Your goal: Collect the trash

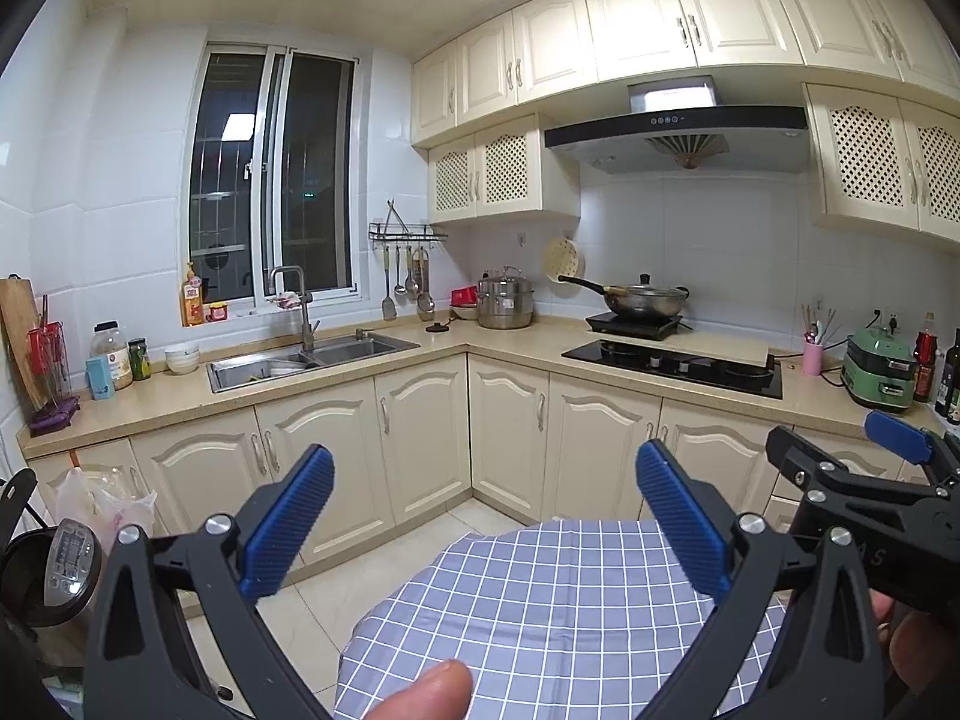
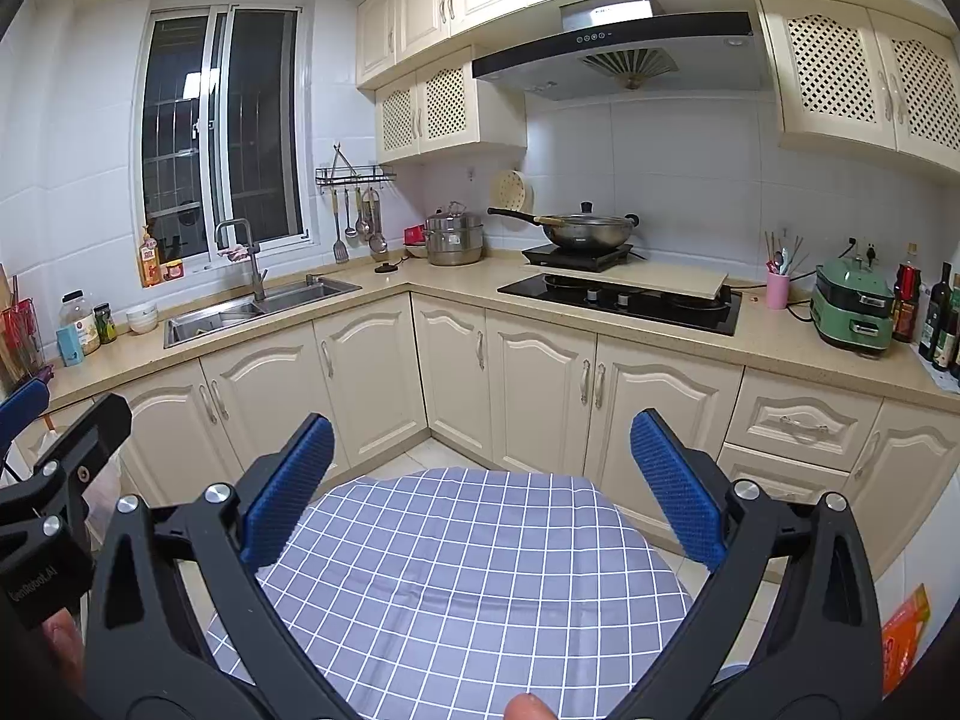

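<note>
My left gripper is open and empty, held above a round table with a blue checked cloth. My right gripper is open and empty above the same table. The right gripper also shows at the right edge of the left wrist view, and the left one at the left edge of the right wrist view. No trash shows on the cloth. A plastic bag hangs by the cabinets at the left. An orange packet lies on the floor at the right.
An L-shaped counter runs ahead with a sink, a steel pot, a wok on a hob and a green cooker. Bottles stand at the right. A kettle stands at the lower left.
</note>
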### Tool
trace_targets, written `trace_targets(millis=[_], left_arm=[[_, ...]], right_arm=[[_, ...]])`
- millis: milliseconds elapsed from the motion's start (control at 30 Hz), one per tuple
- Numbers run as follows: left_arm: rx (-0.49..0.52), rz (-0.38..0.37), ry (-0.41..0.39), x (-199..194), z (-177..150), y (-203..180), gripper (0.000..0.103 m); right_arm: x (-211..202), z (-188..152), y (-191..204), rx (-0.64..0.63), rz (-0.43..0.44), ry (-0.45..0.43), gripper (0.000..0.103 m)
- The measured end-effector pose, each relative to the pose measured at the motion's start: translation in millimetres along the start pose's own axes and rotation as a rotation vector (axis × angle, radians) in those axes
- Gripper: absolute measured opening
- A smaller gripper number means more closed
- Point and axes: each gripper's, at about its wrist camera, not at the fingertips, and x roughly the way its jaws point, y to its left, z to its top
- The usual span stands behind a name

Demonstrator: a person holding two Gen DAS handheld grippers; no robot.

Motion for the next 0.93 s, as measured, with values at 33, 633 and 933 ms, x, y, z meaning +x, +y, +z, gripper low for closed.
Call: trace_targets(millis=[33,633,933], left_arm=[[0.0,-0.004,-0.003,0.8,0.1,1.9,0.099],[-0.016,-0.015,-0.038,-6.6,-2.1,6.8,0.099],[0.01,-0.007,-0.024,-3.6,-1.8,2.8,0.099]], right_arm=[[-0.4,0.3,0.2,0.0,-0.001,-0.001,0.097],[-2.5,2.0,2.7,0.005,0.002,-0.013,0.097],[-3.7,3.9,4.4,0.008,0.006,-0.018,0.097]])
